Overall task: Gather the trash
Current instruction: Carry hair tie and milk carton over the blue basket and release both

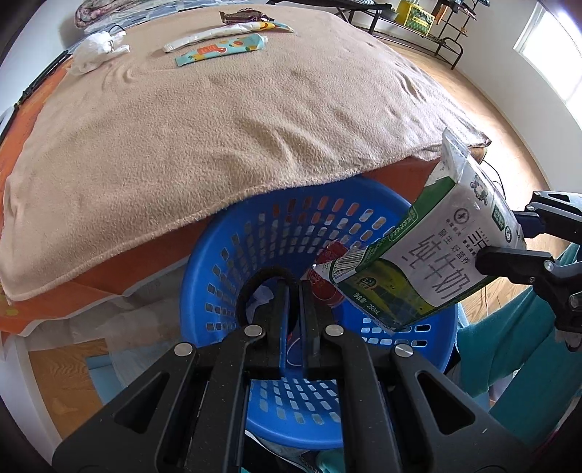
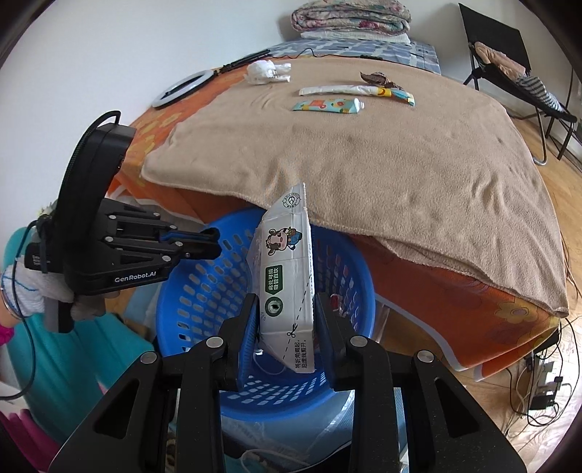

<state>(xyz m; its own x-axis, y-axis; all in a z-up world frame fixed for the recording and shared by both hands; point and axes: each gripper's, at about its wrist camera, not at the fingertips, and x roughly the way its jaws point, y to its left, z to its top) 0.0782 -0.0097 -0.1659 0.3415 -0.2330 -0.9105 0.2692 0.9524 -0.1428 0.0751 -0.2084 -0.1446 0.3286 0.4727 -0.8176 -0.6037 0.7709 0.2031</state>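
A green-and-white milk carton [image 2: 287, 276] hangs tilted over the blue plastic basket [image 2: 189, 291], with my right gripper [image 2: 287, 327] shut on its lower end. From the left wrist view the carton [image 1: 436, 254] and right gripper [image 1: 509, 240] sit at the right, above the basket [image 1: 225, 254]. My left gripper [image 1: 294, 302] is shut over the basket; a black loop [image 1: 254, 283] shows at its tips, and I cannot tell whether it is held. A red wrapper [image 1: 327, 276] lies in the basket. On the bed lie a crumpled tissue [image 2: 267, 72], two tubes [image 2: 327, 105] and a brown wrapper [image 2: 376, 78].
The basket stands on the floor against the bed's edge, partly under the tan blanket [image 2: 400, 163]. A folded quilt [image 2: 349, 16] and a ring light [image 2: 182, 89] lie at the far side. A black chair [image 2: 509, 72] and floor cables [image 2: 538, 393] are at the right.
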